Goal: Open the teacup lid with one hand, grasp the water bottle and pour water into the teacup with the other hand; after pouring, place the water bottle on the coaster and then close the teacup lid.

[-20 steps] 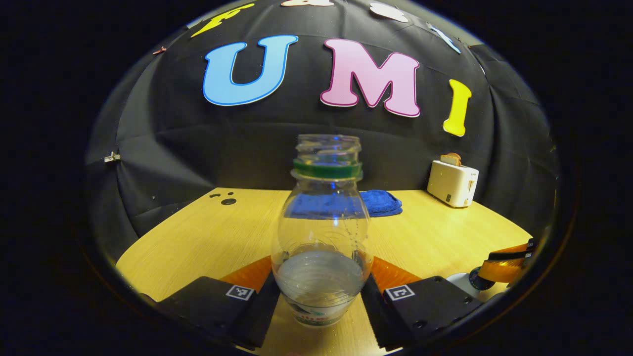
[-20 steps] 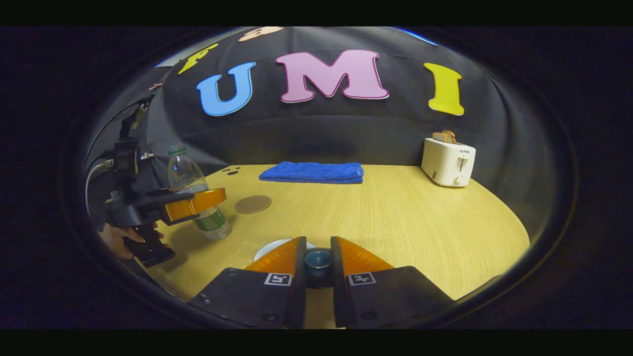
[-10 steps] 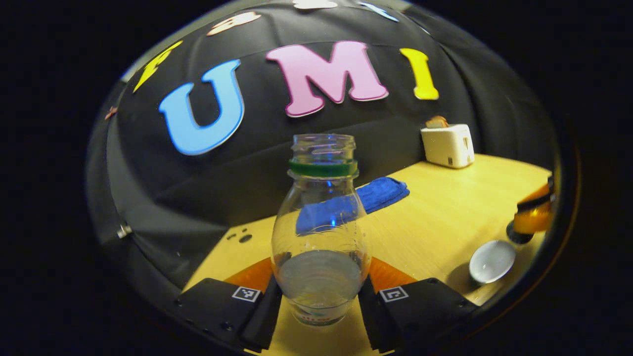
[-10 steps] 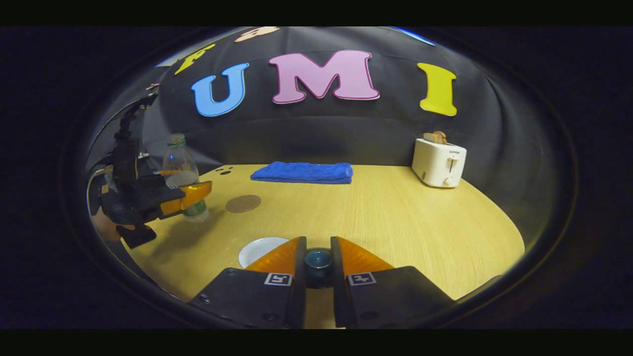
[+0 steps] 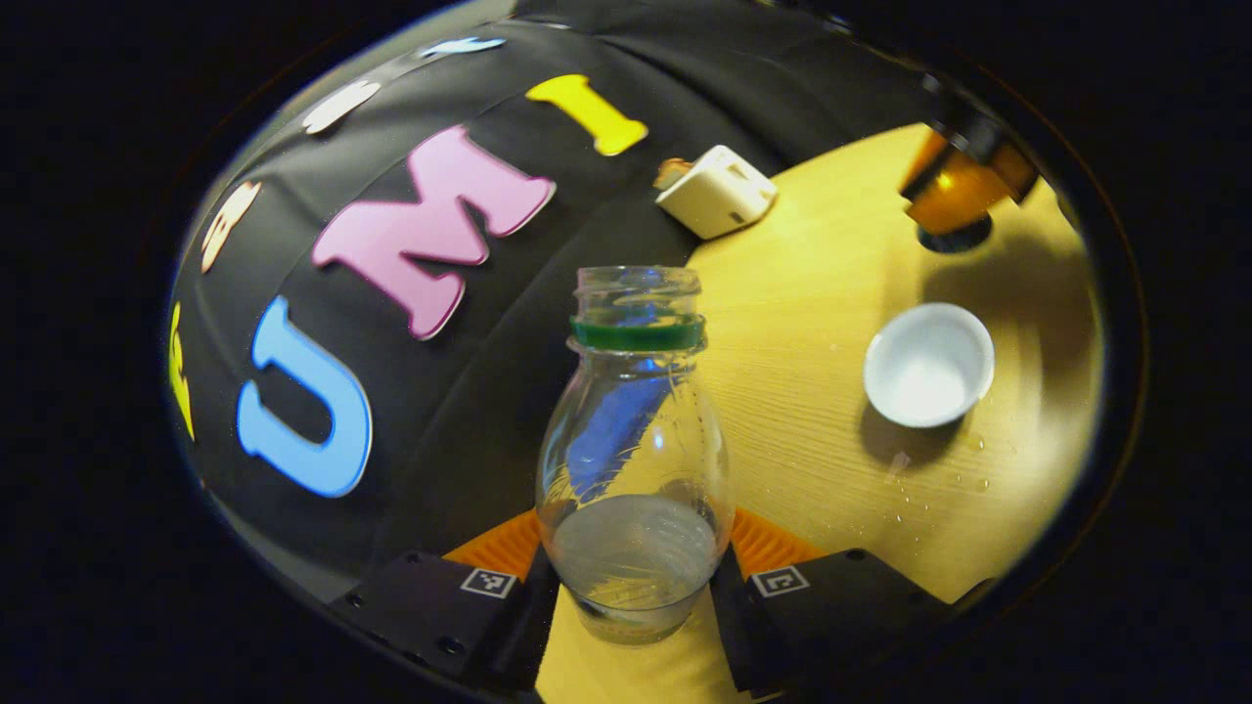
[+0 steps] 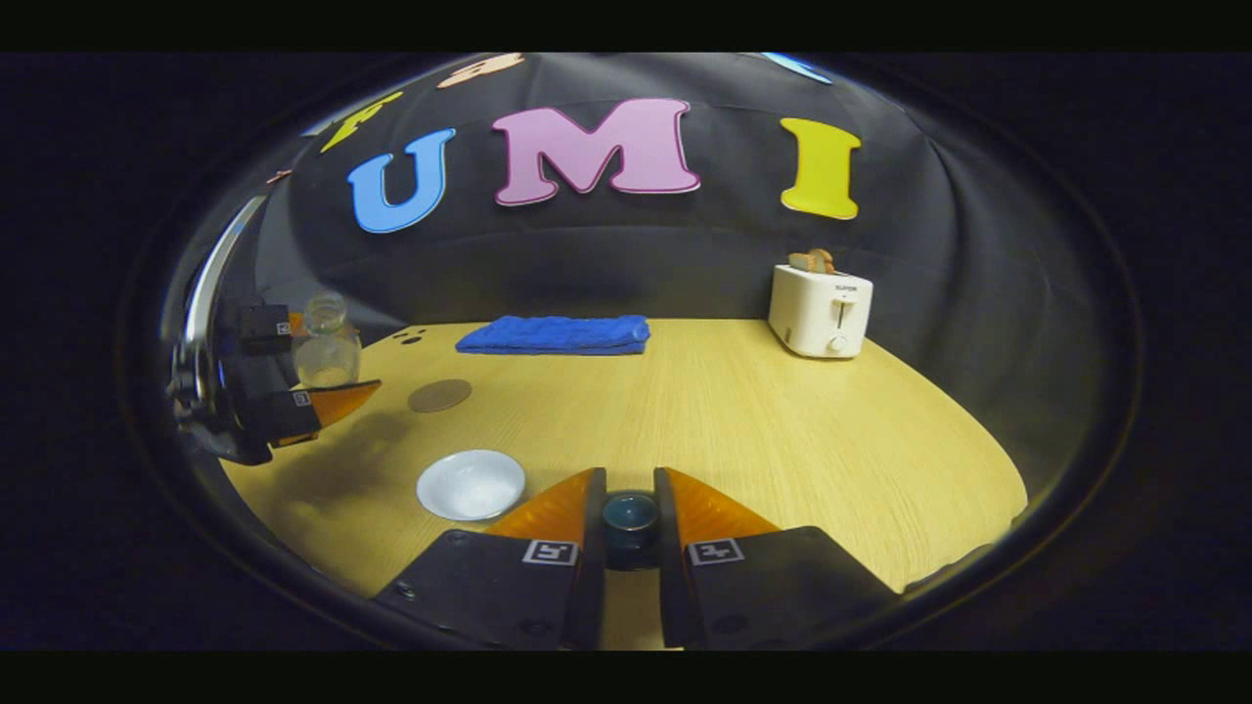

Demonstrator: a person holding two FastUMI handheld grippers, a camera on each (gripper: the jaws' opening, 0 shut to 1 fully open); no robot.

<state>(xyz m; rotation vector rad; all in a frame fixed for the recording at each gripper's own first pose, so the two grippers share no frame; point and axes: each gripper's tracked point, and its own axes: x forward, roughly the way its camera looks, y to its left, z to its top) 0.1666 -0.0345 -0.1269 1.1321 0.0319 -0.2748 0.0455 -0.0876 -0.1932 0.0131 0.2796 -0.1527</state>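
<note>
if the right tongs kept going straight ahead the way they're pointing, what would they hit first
Probably nothing soon: past the lid knob held in the right tongs, bare table runs to the booth wall. Depth is uncertain.

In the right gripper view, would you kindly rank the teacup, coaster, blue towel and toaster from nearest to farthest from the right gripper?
1. Teacup, just left of the right gripper.
2. Coaster, farther back left.
3. Blue towel at the back and toaster back right: too close to call.

A light wooden table (image 6: 743, 430) with a rounded edge holds a folded blue towel (image 6: 554, 334) at the far side, a white toaster (image 6: 820, 311) far right, a round brown coaster (image 6: 439, 395) left, and an open white teacup (image 6: 470, 484) near left.
</note>
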